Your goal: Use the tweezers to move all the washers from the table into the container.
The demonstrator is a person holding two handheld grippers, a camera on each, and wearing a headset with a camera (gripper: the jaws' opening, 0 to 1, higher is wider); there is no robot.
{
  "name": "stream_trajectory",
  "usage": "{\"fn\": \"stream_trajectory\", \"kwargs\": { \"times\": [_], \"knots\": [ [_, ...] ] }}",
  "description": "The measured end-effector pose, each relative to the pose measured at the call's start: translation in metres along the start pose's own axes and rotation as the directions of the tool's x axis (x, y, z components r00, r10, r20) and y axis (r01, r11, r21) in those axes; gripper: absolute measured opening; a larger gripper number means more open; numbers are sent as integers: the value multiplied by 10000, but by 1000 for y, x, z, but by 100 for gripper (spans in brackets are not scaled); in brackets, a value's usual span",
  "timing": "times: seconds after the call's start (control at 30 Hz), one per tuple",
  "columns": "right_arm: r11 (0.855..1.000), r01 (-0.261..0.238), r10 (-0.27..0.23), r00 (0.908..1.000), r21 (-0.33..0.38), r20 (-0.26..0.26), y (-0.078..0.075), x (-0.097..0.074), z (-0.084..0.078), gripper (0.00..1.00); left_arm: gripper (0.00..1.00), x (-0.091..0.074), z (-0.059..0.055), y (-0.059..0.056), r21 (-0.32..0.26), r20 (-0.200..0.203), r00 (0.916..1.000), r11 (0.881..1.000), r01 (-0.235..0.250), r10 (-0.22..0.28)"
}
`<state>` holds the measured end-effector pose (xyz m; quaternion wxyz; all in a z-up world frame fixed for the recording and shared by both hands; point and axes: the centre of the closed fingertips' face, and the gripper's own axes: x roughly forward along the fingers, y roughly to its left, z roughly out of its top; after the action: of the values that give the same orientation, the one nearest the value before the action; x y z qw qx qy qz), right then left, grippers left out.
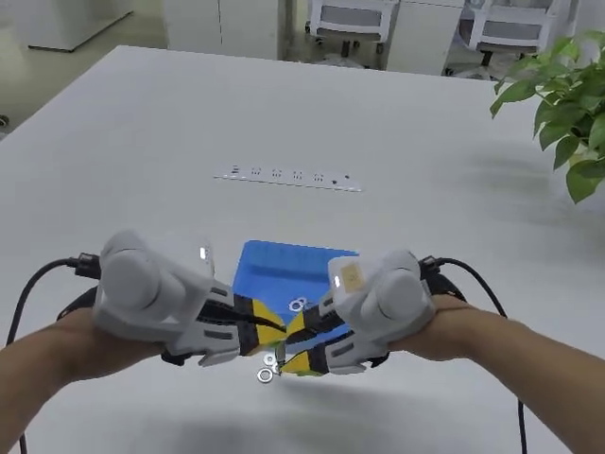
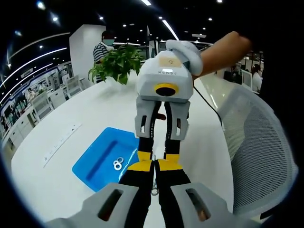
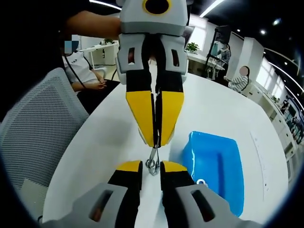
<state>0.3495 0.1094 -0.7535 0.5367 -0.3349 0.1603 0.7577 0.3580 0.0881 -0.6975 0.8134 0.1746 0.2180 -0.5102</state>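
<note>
Two handheld grippers meet nose to nose, low over a white table (image 1: 397,142).

The left gripper (image 1: 267,333) has its yellow-tipped jaws pressed together on thin metal tweezers (image 3: 154,151). The tweezers' long axis runs straight along those jaws. Their tips point out past the jaws toward the right gripper (image 1: 298,345), slanting down to the tabletop.

The right gripper's jaws stand slightly apart on either side of the tweezer tips, and it cannot be told whether they press on the tweezers. A washer (image 3: 152,166) sits right at the tips. It is unclear whether it is pinched or lying flat.

A loose washer (image 1: 265,375) lies on the table just on the person's side of the tips. Just beyond the meeting jaws sits a shallow blue container (image 1: 284,265), with two washers (image 1: 298,305) inside near its closest edge.

The table is broad and pale. A power strip (image 1: 288,177) is set into it well beyond the container. A leafy plant (image 1: 567,104) stands far off to the right of the grippers, and office chairs (image 1: 350,19) line the far edge.

The right gripper view gives the clearest look at the tweezers, which the jaws cover in the head view. It also shows seated people (image 3: 83,71). The left gripper view shows a standing person (image 2: 104,45) behind the plant and a mesh chair back (image 2: 256,152) to the right of the jaws.
</note>
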Motion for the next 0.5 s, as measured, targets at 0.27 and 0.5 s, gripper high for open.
{"fn": "stream_trajectory", "kwargs": {
  "times": [0.27, 0.5],
  "knots": [
    [9993, -168, 164, 9998, -343, -123, -3, 3, 2, 10, 5, 0, -1, 1, 26, -51, 10000, 10000, -14, 14],
    [9990, -200, 193, 9997, -401, -167, -3, 3, 2, 9, 5, -1, -1, 2, 84, -76, 10000, 10000, -18, 19]
  ]
}}
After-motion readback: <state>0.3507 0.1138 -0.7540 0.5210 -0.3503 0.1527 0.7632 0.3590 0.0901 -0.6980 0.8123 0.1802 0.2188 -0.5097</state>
